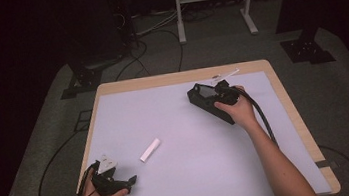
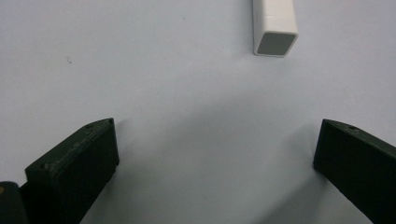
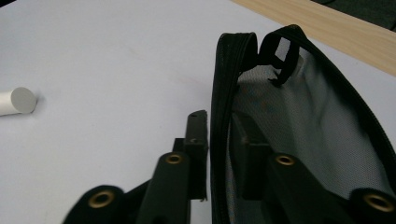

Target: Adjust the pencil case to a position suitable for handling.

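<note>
While its far end is cropped, white block lies near open left gripper.

From my station, the white block runs off the top edge of the left gripper view, so I can't see its far end. In the right gripper view the black pouch is cut by the right and bottom edges, and a white cylinder is clipped at the left edge. In the high view, small clear things at the table's far edge are too small for me to identify.
</note>
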`<action>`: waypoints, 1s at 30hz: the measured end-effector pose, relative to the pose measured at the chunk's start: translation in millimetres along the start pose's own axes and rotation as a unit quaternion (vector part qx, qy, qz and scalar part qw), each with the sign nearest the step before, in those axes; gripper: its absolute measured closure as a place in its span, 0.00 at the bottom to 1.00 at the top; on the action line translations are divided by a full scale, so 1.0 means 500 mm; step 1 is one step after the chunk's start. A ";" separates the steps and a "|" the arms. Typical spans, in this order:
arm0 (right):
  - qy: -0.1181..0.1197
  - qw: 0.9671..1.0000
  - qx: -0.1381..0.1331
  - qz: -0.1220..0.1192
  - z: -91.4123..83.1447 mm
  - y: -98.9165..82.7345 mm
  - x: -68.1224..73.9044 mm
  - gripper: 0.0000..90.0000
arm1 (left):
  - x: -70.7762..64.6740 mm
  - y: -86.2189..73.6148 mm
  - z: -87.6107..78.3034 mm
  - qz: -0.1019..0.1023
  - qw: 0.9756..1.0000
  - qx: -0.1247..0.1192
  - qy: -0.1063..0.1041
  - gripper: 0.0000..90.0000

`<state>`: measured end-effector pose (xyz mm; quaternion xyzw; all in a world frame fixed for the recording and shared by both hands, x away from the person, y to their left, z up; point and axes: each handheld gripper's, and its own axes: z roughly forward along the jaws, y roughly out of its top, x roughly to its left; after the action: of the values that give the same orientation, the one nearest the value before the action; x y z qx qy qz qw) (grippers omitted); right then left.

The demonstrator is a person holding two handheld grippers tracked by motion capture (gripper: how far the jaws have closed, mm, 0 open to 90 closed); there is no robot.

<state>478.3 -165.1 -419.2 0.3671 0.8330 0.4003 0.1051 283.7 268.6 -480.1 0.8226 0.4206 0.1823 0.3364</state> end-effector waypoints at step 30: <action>0.009 0.999 -0.005 -0.030 -0.060 0.001 0.043 0.98 | 0.000 0.000 0.000 0.000 1.000 0.000 0.000 0.00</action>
<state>449.4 -167.7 -396.7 0.3379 0.8423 0.4049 0.1114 283.7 268.6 -480.1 0.8226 0.4205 0.1824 0.3365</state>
